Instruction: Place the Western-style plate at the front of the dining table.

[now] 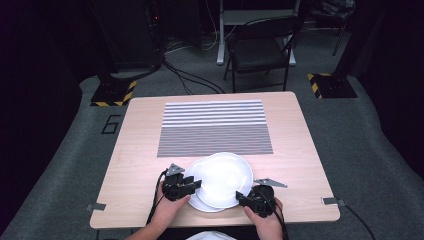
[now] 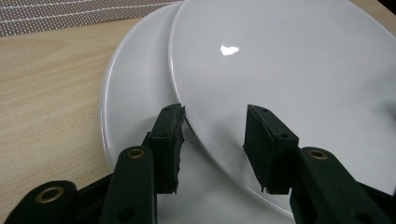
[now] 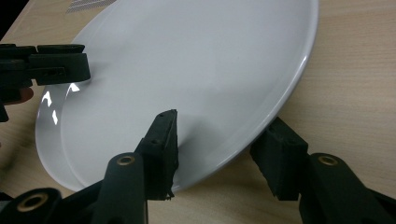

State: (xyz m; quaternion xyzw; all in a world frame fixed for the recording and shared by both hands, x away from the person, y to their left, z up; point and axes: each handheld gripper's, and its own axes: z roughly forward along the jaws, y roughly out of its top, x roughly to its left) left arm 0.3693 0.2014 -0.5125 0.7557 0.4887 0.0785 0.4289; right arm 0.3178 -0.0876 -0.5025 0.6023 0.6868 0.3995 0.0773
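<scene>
High view: two white plates sit stacked off-centre near the table's (image 1: 135, 150) front edge, upper plate (image 1: 223, 176) over lower plate (image 1: 196, 172). Left tongs (image 2: 214, 140) straddle the upper plate's rim, jaws parted, not seen pressing. Right tongs (image 3: 219, 140) straddle its opposite rim likewise; grip not confirmed. Striped mat (image 1: 215, 127) lies beyond.

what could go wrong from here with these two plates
1. The upper plate lies offset on the lower plate, and the left gripper straddles its rim without visibly pressing. Closing carelessly might pinch both plates or push the upper one away.
2. The right gripper has one jaw over and one under the upper plate's lifted edge. Glossy ceramic held by a rim could slip and drop.
3. Both plates sit near the table front edge, so a hard shove might send one off.
</scene>
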